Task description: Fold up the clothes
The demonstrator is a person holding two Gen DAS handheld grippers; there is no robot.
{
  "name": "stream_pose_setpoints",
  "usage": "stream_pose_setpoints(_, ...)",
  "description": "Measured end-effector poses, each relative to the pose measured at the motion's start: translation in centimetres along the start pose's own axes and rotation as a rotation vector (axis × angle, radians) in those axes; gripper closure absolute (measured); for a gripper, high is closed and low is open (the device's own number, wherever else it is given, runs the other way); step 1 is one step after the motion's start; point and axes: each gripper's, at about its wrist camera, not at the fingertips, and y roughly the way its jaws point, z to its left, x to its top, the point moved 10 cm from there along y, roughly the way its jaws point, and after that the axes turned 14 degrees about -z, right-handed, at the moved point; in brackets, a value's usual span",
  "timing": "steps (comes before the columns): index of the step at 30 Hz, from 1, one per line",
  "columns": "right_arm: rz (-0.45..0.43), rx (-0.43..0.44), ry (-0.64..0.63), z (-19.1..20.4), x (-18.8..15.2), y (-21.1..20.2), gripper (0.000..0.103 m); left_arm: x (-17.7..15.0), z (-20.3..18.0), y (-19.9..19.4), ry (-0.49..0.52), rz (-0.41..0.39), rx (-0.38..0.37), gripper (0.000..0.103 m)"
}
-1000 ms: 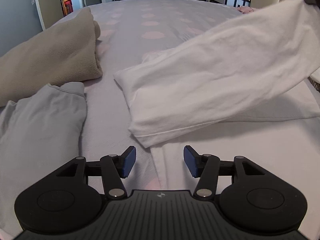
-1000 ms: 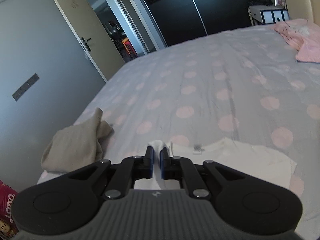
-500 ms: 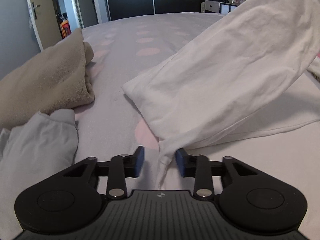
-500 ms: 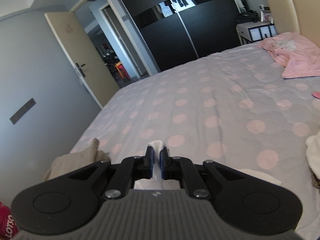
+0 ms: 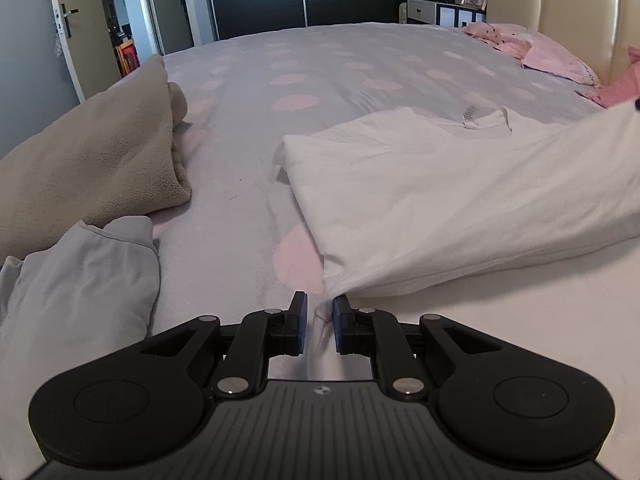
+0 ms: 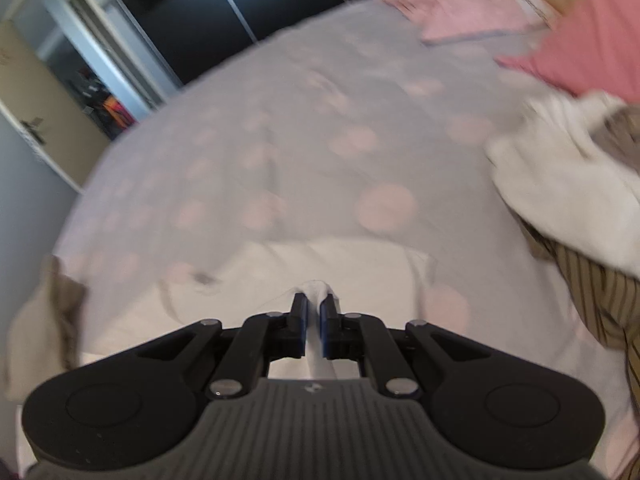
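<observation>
A white T-shirt (image 5: 440,184) lies on the dotted bed cover (image 5: 320,80), its neck label facing up and its right side still lifted. My left gripper (image 5: 321,308) is low at the shirt's near corner. Its jaws are closing, and bunched white fabric sits pinched between the blue pads. In the blurred right wrist view, my right gripper (image 6: 314,312) is shut on a fold of the same T-shirt (image 6: 320,268), just above the part lying flat. A dark tip of that gripper shows at the far right edge of the left wrist view.
A folded beige fleece (image 5: 92,160) and a light grey garment (image 5: 80,280) lie to the left. Pink clothes (image 5: 552,56) sit by the cream headboard (image 5: 560,8). To the right is a heap of white cloth (image 6: 560,184) over striped fabric (image 6: 592,300).
My left jaws have narrowed onto the shirt's near corner. The right gripper has swung down and sideways, lowering the raised half of the shirt towards the bed.
</observation>
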Motion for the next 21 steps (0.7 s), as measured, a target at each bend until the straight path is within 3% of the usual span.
stream_pose_setpoints(7, 0.035, -0.048, -0.024, -3.2, -2.8, 3.4, 0.095, -1.0, -0.5, 0.2, 0.031, 0.057, -0.007, 0.089)
stream_pose_setpoints(11, 0.044, -0.064, -0.041, -4.1, -3.6, 4.4, 0.094, -1.5, 0.1, -0.3, -0.012, 0.110, -0.014, 0.089)
stream_pose_setpoints(14, 0.033, -0.077, -0.062, -4.7, -3.4, 4.3, 0.085, -0.9, 0.4, -1.3, -0.047, 0.112, -0.034, 0.087)
stream_pose_setpoints(19, 0.020, -0.073, -0.057, -5.2, -3.1, 3.7, 0.083, 1.9, 0.5, -2.8, -0.093, 0.048, -0.061, 0.063)
stream_pose_setpoints(21, 0.021, -0.063, -0.053, -5.1, -3.2, 3.5, 0.083, 3.2, 0.7, -2.4, -0.117, 0.024, -0.064, 0.063)
